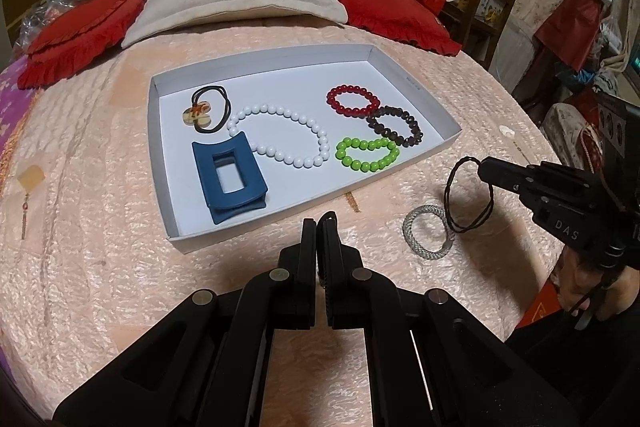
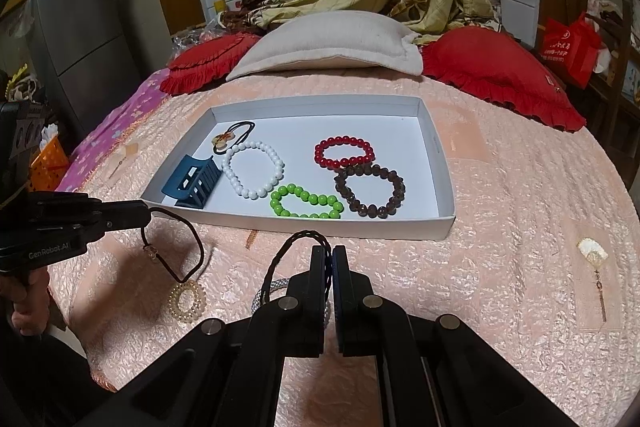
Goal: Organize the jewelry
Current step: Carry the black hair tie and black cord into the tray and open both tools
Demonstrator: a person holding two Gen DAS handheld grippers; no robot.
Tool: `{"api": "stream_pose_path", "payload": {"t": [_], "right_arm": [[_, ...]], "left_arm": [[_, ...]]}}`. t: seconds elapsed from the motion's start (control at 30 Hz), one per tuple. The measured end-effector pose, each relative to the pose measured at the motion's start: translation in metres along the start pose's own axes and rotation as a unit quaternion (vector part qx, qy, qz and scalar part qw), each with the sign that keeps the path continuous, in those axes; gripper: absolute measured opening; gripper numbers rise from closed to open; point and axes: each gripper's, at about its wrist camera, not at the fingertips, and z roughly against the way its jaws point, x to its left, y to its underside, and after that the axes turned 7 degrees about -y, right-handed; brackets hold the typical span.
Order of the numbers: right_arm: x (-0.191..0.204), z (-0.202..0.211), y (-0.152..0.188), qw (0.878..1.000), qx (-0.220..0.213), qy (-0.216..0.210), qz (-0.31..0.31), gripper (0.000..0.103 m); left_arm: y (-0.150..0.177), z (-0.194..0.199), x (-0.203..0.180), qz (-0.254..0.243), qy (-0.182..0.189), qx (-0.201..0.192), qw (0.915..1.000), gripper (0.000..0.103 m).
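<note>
Pink bedspread [image 2: 500, 267], white tray [image 2: 436, 223] of bracelets — left gripper [image 2: 148, 213] clamps a cord necklace [image 2: 188, 255]; right gripper [image 2: 332, 251] clamps a braided cord [image 2: 280, 255].

Warm, dim indoor light falls from above, and the white tray [image 1: 408, 79] is the brightest patch. Soft shadows lie on the bedspread [image 2: 520, 227] beneath both grippers. Fisheye bending curves the edges, the corners go black, and the background is slightly soft and grainy.
</note>
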Motion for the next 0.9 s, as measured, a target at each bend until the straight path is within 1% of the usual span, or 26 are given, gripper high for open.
{"api": "stream_pose_path", "payload": {"t": [0.3, 0.4, 0.53, 0.63, 0.77, 0.83, 0.9], "right_arm": [[0.001, 0.002, -0.011, 1.0, -0.013, -0.002, -0.004, 0.003], [-0.001, 0.005, -0.021, 0.999, -0.029, -0.005, -0.014, 0.003], [-0.004, 0.002, -0.039, 0.998, -0.053, -0.009, -0.027, 0.003], [-0.004, -0.009, -0.049, 0.998, -0.055, -0.01, -0.03, 0.003], [-0.005, -0.032, -0.058, 0.998, -0.046, -0.014, -0.034, 0.003], [-0.007, -0.044, -0.063, 0.998, -0.043, -0.016, -0.036, 0.003], [-0.011, -0.054, -0.068, 0.998, -0.042, -0.022, -0.043, 0.003]], "left_arm": [[-0.017, 0.012, 0.002, 0.025, 0.014, -0.025, 0.9993, 0.002], [-0.026, 0.014, 0.002, 0.039, 0.031, -0.033, 0.9982, 0.002], [-0.049, 0.015, 0.005, 0.065, 0.025, -0.058, 0.9959, 0.002], [-0.073, 0.001, 0.011, 0.094, 0.001, -0.072, 0.993, 0.002], [-0.097, -0.035, 0.023, 0.13, -0.02, -0.056, 0.9897, 0.001], [-0.106, -0.056, 0.03, 0.152, -0.031, -0.049, 0.9867, 0.001], [-0.11, -0.069, 0.037, 0.17, -0.028, -0.047, 0.9839, 0.001]]}}
